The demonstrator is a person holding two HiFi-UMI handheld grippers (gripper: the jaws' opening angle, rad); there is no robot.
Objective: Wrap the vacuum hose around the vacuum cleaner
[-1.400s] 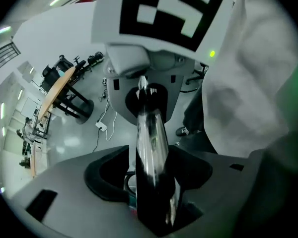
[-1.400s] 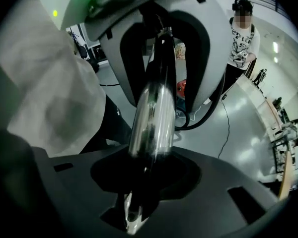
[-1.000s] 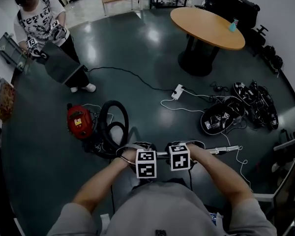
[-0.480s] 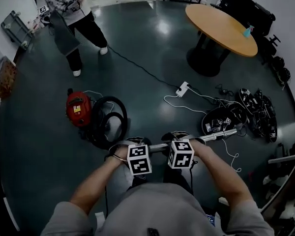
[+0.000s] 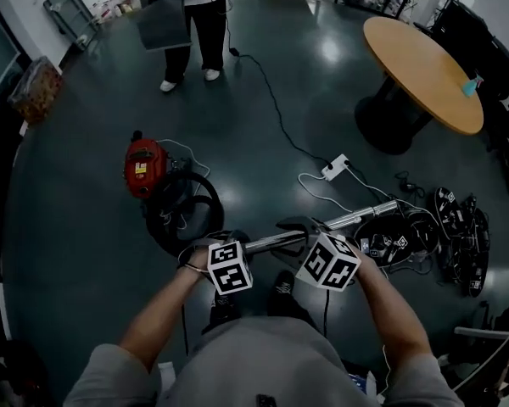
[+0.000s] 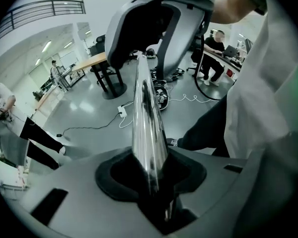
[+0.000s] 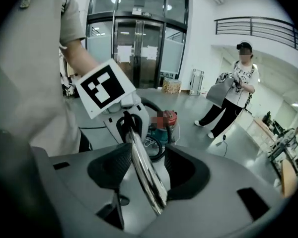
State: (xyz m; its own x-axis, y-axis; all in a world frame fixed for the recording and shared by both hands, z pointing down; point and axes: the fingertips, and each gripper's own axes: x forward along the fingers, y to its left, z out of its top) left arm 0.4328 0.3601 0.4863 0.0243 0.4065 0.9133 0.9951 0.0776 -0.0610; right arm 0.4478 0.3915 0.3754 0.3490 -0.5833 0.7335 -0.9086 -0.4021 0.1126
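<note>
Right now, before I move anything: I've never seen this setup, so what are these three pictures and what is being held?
There is no robot: a person carries a handheld gripper in each hand. The wide picture comes from a camera on the person's head, looking down; the other two ride on the grippers and look along their jaws. The left gripper is clamped on a shiny metal tube. The same tube runs through the right gripper, whose jaws have just been opening and do not squeeze it. On the dark floor sit the red vacuum cleaner, its black hose looped beside it, and a white power strip. A round table and another person stand farther off.
</note>
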